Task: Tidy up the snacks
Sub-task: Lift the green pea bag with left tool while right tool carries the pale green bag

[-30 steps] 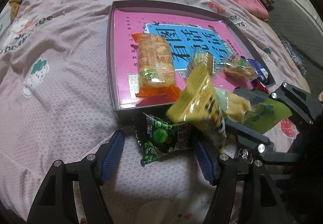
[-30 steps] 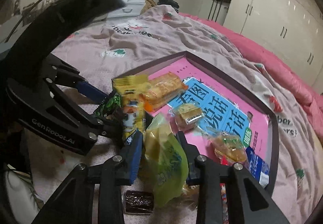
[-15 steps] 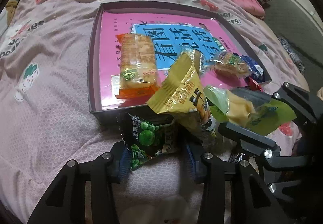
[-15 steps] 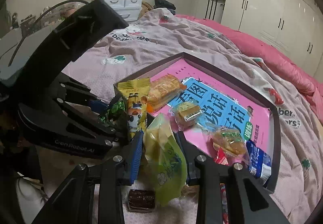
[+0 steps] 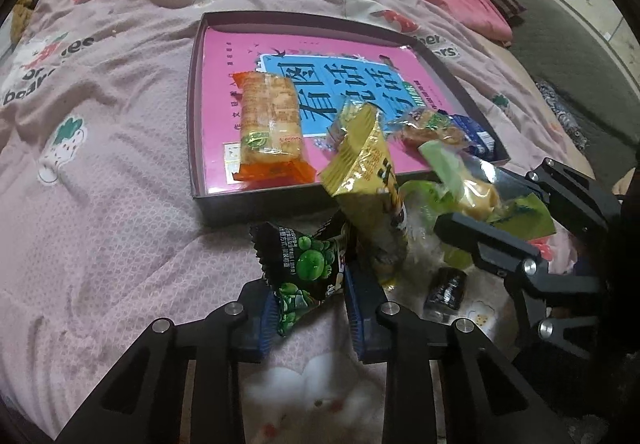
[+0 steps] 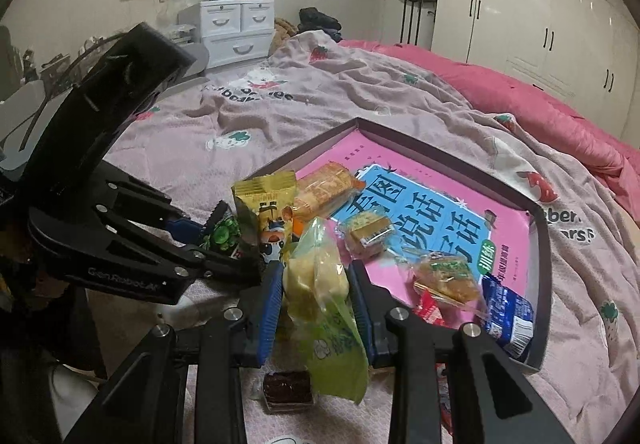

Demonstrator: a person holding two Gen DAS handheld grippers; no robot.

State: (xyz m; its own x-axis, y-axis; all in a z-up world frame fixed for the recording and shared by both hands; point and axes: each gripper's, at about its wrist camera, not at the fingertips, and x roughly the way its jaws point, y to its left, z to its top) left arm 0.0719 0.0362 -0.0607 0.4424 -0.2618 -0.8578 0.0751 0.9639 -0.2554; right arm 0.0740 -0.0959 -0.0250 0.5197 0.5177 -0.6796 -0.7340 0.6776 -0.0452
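Observation:
My left gripper [image 5: 310, 308] is shut on a black packet with green peas [image 5: 306, 262], held just in front of the box's near wall. A yellow snack packet [image 5: 370, 188] leans against it; whether the gripper holds it too I cannot tell. My right gripper [image 6: 316, 300] is shut on a green and yellow packet [image 6: 324, 296], held near the box's corner. The shallow dark box [image 5: 194, 116] with a pink and blue book inside holds an orange cracker pack [image 5: 270, 124], small wrapped cakes [image 6: 366, 230] and a blue packet [image 6: 506, 318].
A small dark wrapped sweet [image 6: 288, 390] lies on the pink strawberry bedspread [image 5: 100, 164] under my right gripper. A red quilt [image 6: 540, 112] lies beyond the box. White drawers [image 6: 232, 30] and wardrobes [image 6: 540, 4] stand at the room's edge.
My left gripper has closed on the green pea packet and lifted it. The yellow packet has tipped upright beside it. The right gripper has kept its hold on the green packet.

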